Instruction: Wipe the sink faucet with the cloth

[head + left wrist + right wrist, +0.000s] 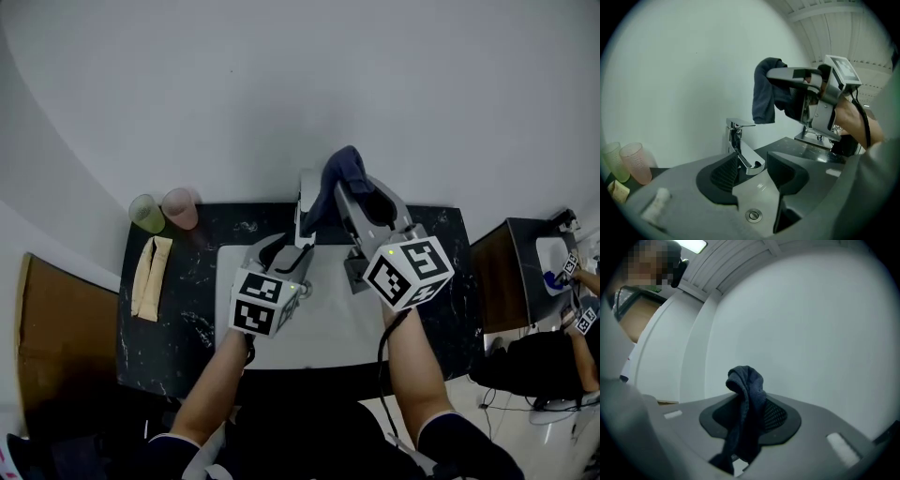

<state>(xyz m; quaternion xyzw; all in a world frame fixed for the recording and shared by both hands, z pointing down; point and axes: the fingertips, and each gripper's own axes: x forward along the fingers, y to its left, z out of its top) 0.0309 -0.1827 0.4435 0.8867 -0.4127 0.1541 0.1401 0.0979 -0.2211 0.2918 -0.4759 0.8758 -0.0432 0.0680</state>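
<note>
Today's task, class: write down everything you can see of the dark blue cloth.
The cloth is dark blue, a soft, knit-looking fabric, bunched and crumpled. The right gripper is shut on its middle, so one fold humps up above the jaws while the rest droops below them. It hangs in the air before the pale wall, above and beside the chrome faucet, which it does not touch in the left gripper view. Only the jaws touch it.
</note>
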